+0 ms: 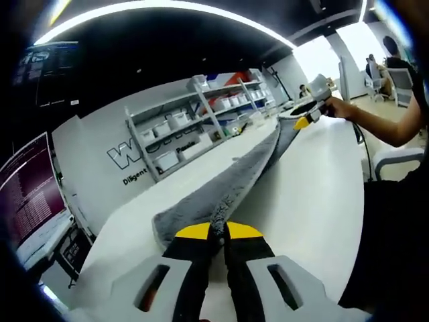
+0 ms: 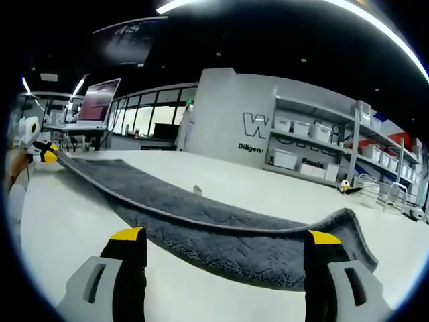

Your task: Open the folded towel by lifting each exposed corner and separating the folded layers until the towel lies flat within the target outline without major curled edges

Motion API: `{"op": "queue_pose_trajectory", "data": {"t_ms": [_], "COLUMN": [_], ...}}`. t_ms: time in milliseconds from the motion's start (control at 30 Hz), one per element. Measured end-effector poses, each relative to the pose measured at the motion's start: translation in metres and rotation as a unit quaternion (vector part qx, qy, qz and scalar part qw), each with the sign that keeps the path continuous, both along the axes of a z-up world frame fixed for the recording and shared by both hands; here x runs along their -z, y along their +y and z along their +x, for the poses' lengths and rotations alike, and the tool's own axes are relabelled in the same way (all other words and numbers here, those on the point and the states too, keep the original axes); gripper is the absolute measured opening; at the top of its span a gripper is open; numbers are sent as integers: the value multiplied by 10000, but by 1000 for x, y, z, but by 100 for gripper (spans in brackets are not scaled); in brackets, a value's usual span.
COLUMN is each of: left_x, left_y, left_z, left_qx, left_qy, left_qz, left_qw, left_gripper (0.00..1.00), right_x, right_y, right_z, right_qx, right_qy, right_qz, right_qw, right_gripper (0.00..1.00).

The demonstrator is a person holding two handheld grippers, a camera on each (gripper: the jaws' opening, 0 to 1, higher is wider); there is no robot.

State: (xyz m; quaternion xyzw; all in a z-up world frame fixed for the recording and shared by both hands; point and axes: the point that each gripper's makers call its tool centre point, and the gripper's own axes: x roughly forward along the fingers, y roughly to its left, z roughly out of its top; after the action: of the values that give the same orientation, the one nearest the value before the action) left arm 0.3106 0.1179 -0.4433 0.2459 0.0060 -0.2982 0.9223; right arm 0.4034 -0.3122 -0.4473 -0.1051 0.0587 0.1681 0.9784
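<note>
A long grey towel (image 1: 248, 174) lies stretched along the white table (image 1: 315, 194). My left gripper (image 1: 218, 231) is shut on the towel's near end, which is pinched between the yellow tips. At the far end, a hand holds my right gripper (image 1: 305, 121) at the towel's other edge. In the right gripper view the towel (image 2: 174, 201) runs from left to right, one long edge raised and the right end curled up. My right gripper (image 2: 226, 236) stands open, its jaws wide apart on either side of the towel. The left gripper (image 2: 43, 154) holds the lifted far corner.
Shelves with white bins (image 1: 194, 121) line the wall behind the table (image 2: 60, 215), and show again as shelves (image 2: 315, 154). A monitor (image 1: 30, 194) stands off the table's end. A person's forearm (image 1: 382, 124) reaches in beside an office chair (image 1: 395, 157).
</note>
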Motion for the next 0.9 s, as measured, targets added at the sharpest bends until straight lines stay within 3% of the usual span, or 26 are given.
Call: {"op": "queue_pose_trajectory", "data": {"t_ms": [300, 600, 667, 767, 900], "left_x": [0, 19, 20, 16, 14], "left_y": [11, 10, 10, 8, 7], "left_z": [-1, -1, 0, -4, -7], "left_qx": [-129, -137, -144, -36, 38], "left_qy": [21, 354, 399, 482, 608], "left_qz": [-56, 58, -5, -424, -501], "left_qw": [9999, 9993, 9991, 9979, 9969], "left_gripper": [6, 9, 12, 21, 33], "right_x": [0, 3, 2, 3, 3], "right_y": [0, 1, 1, 1, 1], "right_z": [0, 0, 0, 0, 1], "right_qx": [-15, -30, -31, -37, -31], "right_qy": [8, 46, 40, 49, 44], "right_qz": [-1, -19, -20, -28, -33], "right_qw": [10000, 10000, 10000, 10000, 10000], "right_gripper": [99, 99, 99, 99, 99]}}
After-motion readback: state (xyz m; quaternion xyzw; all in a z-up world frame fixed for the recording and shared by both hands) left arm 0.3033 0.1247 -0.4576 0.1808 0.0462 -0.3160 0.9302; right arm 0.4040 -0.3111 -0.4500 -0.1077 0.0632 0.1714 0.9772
